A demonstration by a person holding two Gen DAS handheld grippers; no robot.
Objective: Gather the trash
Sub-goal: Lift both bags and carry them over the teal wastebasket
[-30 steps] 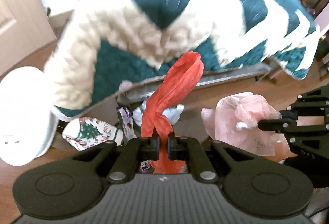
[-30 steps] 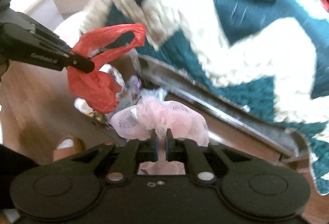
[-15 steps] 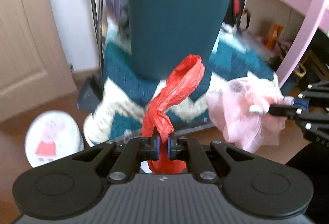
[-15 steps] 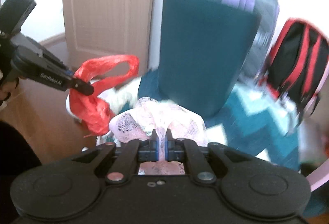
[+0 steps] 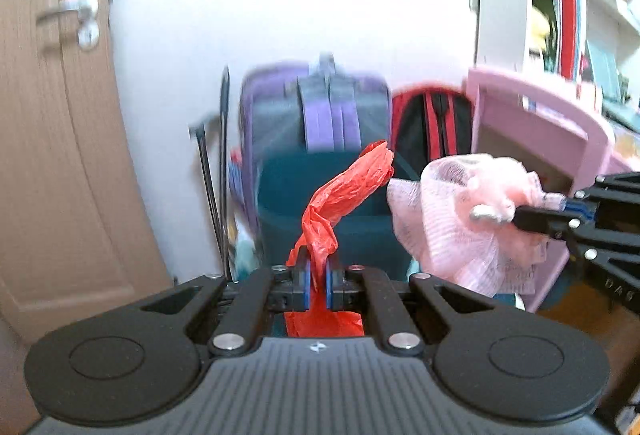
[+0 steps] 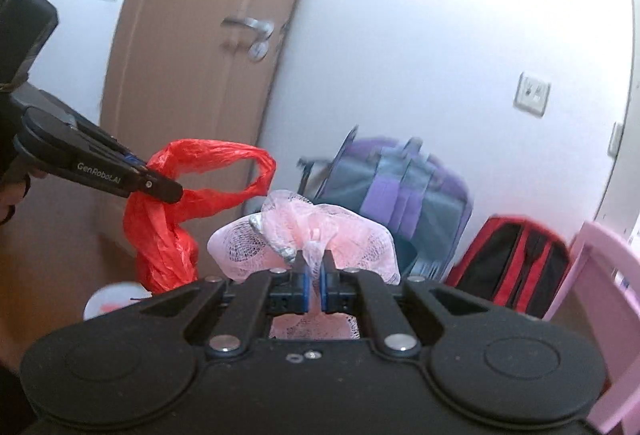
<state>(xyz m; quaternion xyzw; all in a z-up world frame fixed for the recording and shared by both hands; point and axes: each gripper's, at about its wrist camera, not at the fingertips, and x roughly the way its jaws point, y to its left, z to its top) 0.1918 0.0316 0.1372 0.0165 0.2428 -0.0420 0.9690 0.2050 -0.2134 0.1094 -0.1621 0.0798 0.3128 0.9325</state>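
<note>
My left gripper (image 5: 316,281) is shut on a crumpled red plastic bag (image 5: 344,195), whose loop rises up and to the right. In the right wrist view the bag (image 6: 168,219) hangs from that gripper (image 6: 160,191) at the left. My right gripper (image 6: 314,287) is shut on a pink mesh net (image 6: 312,239) with a small metal clip on it. The net (image 5: 464,219) also shows in the left wrist view, held by the right gripper (image 5: 520,217) coming in from the right. Both are held up in the air, side by side.
A dark teal bin (image 5: 280,203) stands ahead, below the bag. Behind it are a purple suitcase (image 5: 316,107) and a red-and-black backpack (image 6: 516,267). A pink desk (image 5: 536,123) and white shelves are at the right, a wooden door (image 5: 52,139) at the left.
Both grippers have lifted and tilted upward with their loads. The view has swung from the teal-and-white blanket and floor trash up to the wall, door and suitcase.
</note>
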